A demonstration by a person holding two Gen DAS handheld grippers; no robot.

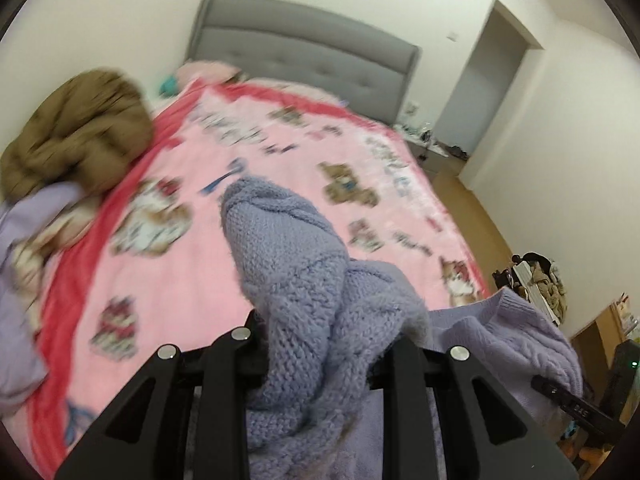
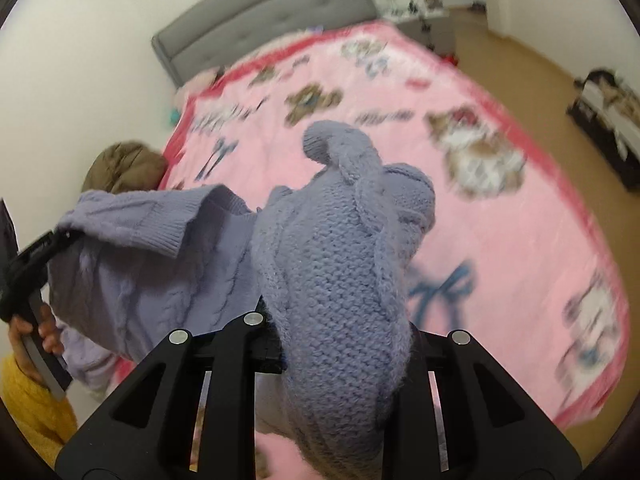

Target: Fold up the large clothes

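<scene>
Lavender cable-knit sweater (image 2: 332,240) hangs over the pink bed blanket (image 1: 168,272), bunched in both grippers: left gripper (image 1: 320,344) & right gripper (image 2: 340,332) jaws narrow, clamped on knit. Soft, stretchy, prob fairly heavy; better held at shoulders/hem

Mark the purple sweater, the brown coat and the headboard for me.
purple sweater (image 2: 332,264): right wrist view, on the bunched knit above the fingers.
brown coat (image 1: 80,136): left wrist view, middle of the puffy heap at the bed's edge.
headboard (image 1: 296,44): left wrist view, grey padded front.
</scene>
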